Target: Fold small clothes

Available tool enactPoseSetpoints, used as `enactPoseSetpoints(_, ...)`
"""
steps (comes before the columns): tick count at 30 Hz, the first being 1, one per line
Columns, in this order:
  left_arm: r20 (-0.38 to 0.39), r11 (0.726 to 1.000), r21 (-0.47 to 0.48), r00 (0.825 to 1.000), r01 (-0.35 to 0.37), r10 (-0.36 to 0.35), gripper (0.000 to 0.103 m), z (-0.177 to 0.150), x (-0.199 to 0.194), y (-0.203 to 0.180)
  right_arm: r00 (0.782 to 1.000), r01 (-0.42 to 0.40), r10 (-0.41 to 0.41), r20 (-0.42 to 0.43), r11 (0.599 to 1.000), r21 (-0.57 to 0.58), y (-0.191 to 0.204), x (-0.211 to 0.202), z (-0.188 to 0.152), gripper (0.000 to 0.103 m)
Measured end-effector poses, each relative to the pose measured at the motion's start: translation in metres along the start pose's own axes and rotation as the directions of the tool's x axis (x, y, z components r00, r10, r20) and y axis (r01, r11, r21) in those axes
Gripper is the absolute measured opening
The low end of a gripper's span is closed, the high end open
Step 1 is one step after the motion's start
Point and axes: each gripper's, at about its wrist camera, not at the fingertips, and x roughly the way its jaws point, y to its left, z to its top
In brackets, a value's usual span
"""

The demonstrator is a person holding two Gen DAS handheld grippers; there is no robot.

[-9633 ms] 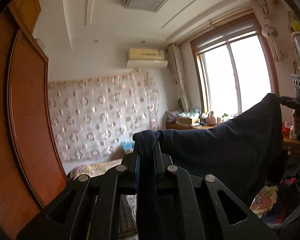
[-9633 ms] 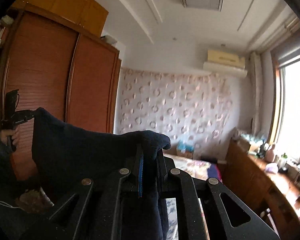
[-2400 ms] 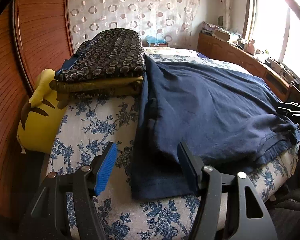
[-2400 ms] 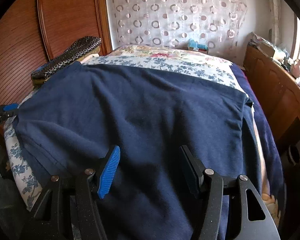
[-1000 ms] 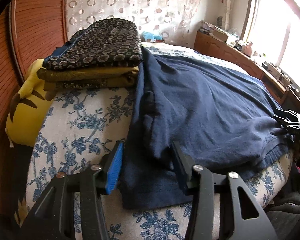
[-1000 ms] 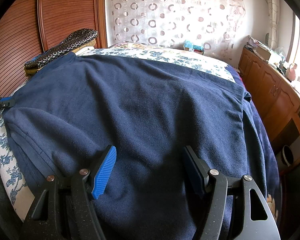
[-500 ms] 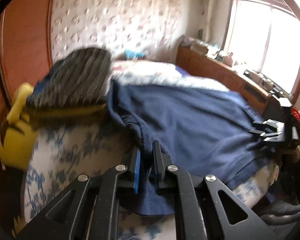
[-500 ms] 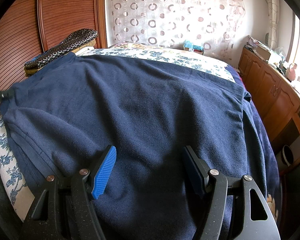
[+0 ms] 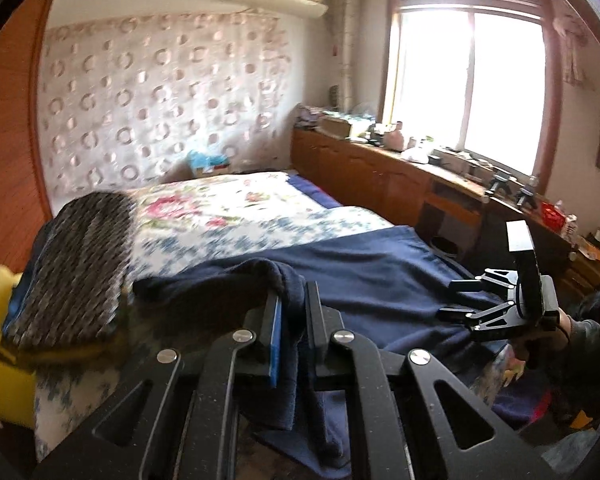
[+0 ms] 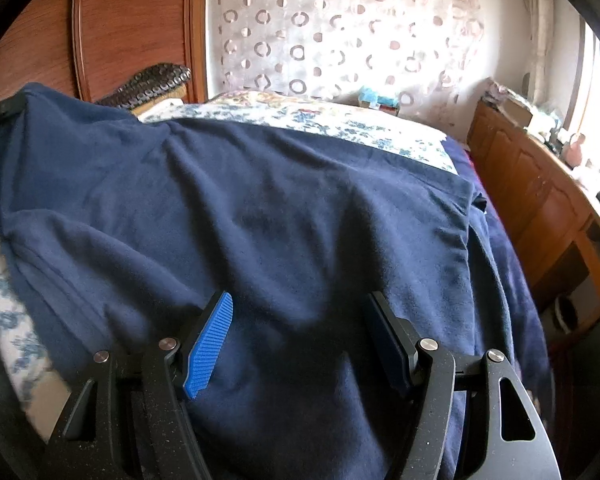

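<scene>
left claw (image 9: pixel 291 322) pinched nearly closed on a bunched corner of the navy fleece garment (image 10: pixel 284 216), fabric squeezed between the blue pad and the black pad, a fold hanging down below the fingers. that corner is lifted off the bed (image 9: pixel 228 216); in the right wrist view it shows raised at the far left edge, with the tip of the left claw just visible there.

right claw (image 10: pixel 300 332) wide open, holding nothing, hovering just over the near part of the garment, blue pad on the left, black pad on the right; whether the pads touch the fabric, can't tell. left wrist view shows the right claw at the right side, held by a hand (image 9: pixel 560 326) in a dark sleeve.

garment lies spread over the near half of the bed, covering the blue floral sheet, near edge draped over the bed edge. far half of the bed bare floral cover. folded stack with a dark ring-pattern cloth (image 9: pixel 80 268) on top sits at the left of the bed, just beside the lifted corner, yellow item (image 9: pixel 4 368) under it. wooden cabinet run (image 9: pixel 380 172) along the right under the window (image 9: pixel 468 80). left wrist view partly motion-blurred.
</scene>
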Motion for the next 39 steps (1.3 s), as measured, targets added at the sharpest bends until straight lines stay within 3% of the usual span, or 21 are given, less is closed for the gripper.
enactPoseSetpoints(8, 0.008, 0.993, 0.07, 0.995, 0.096, -0.096, 0.01, 0.037, 0.02, -0.034, 0.996, 0.024, -0.028, 0.082, 0.999, 0.048, -0.009, -0.04, 0.012, 0.07)
enactPoseSetpoints(12, -0.011, 0.989, 0.092, 0.993, 0.115, -0.115, 0.01, 0.044, 0.03, -0.052, 0.991, 0.041, -0.048, 0.122, 0.997, 0.059, -0.012, -0.056, 0.014, 0.07)
enactPoseSetpoints(14, -0.03, 0.983, 0.089, 0.987, 0.163, -0.16, 0.01, 0.046, 0.035, -0.059, 0.989, 0.05, -0.058, 0.133, 0.997, 0.059, -0.012, -0.062, 0.012, 0.07)
enactPoseSetpoints(18, -0.055, 0.979, 0.112, 0.985, 0.17, -0.165, 0.011, 0.042, 0.043, -0.073, 0.987, 0.057, -0.065, 0.144, 0.997, 0.058, -0.008, -0.067, 0.009, 0.07)
enactPoseSetpoints(20, -0.091, 0.978, 0.115, 0.982, 0.176, -0.166, 0.015, 0.038, 0.052, -0.076, 0.988, 0.058, -0.066, 0.143, 0.996, 0.062, -0.006, -0.063, 0.006, 0.07)
enactPoseSetpoints(21, -0.1, 0.977, 0.109, 0.98, 0.184, -0.173, 0.024, 0.035, 0.053, -0.075, 0.988, 0.055, -0.064, 0.14, 0.996, 0.063, -0.005, -0.061, 0.005, 0.07)
enactPoseSetpoints(22, -0.101, 0.977, 0.097, 0.979, 0.189, -0.179, 0.041, 0.034, 0.053, -0.074, 0.989, 0.055, -0.063, 0.137, 0.997, 0.063, -0.004, -0.059, 0.003, 0.07)
enactPoseSetpoints(25, -0.109, 0.978, 0.079, 0.976, 0.195, -0.186, 0.062, 0.029, 0.053, -0.07, 0.99, 0.049, -0.057, 0.128, 0.997, 0.064, -0.013, -0.056, 0.008, 0.07)
enactPoseSetpoints(27, -0.119, 0.981, 0.077, 0.978, 0.18, -0.17, 0.07, 0.024, 0.053, -0.069, 0.99, 0.046, -0.054, 0.127, 0.997, 0.066, -0.014, -0.055, 0.01, 0.07)
enactPoseSetpoints(31, -0.124, 0.986, 0.066, 0.982, 0.15, -0.141, 0.079, 0.016, 0.049, -0.058, 0.991, 0.034, -0.042, 0.128, 0.997, 0.062, -0.01, -0.055, 0.013, 0.07)
enactPoseSetpoints(39, -0.143, 0.997, 0.032, 0.988, 0.069, -0.064, 0.082, -0.014, 0.036, -0.025, 0.993, -0.055, 0.052, 0.107, 0.998, 0.028, 0.015, -0.041, 0.019, 0.07)
